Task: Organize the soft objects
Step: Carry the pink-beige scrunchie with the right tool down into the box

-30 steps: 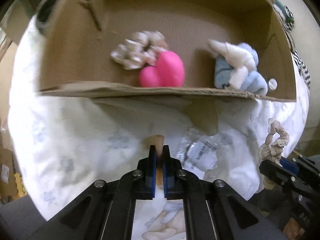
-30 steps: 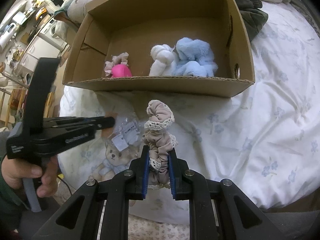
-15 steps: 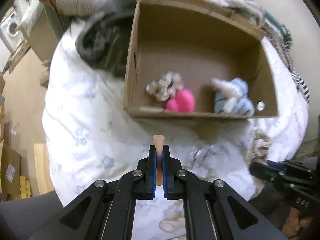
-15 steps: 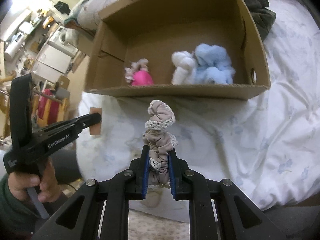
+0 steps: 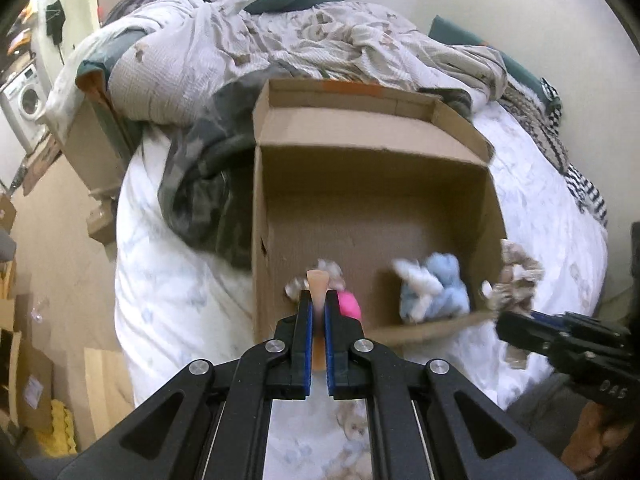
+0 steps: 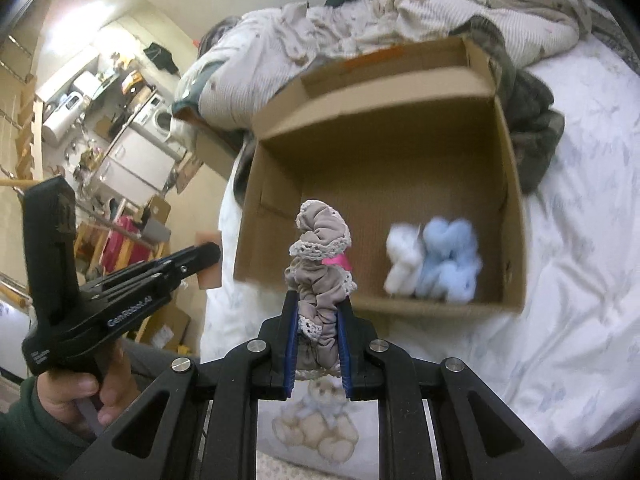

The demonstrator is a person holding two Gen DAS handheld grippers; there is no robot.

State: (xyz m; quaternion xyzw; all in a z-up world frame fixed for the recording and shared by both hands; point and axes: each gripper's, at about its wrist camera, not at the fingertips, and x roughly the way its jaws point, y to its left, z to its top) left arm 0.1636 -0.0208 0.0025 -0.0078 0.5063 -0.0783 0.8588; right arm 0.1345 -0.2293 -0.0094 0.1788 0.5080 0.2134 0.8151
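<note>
While both grippers hang over the near edge of the bed, each carries one soft item. The left gripper has its jaws pressed almost together on a thin peach-coloured pad, whose rounded tip stands up between the blue-lined fingers. In the right wrist view this same gripper appears at left, held in a hand with a dark green sleeve, the pad showing as a flat tan piece at its tip. The right gripper is clamped on a taupe scrunchie with lace trim, jaws narrow and the fabric bunched upright between them.

Beyond the grippers, an open cardboard box sits on the white floral bedsheet. Inside it, along the near wall, lie a pink heart-shaped cushion touching a pale patterned scrunchie (partly hidden behind the left gripper's fingers), and, well apart from these toward the right, a white-and-blue fluffy bundle. A dark camouflage garment lies against the box's left side, and a rumpled quilt is heaped behind the box. A teddy-bear print shows on the sheet just below the right gripper. Parts of both views are motion-blurred.
</note>
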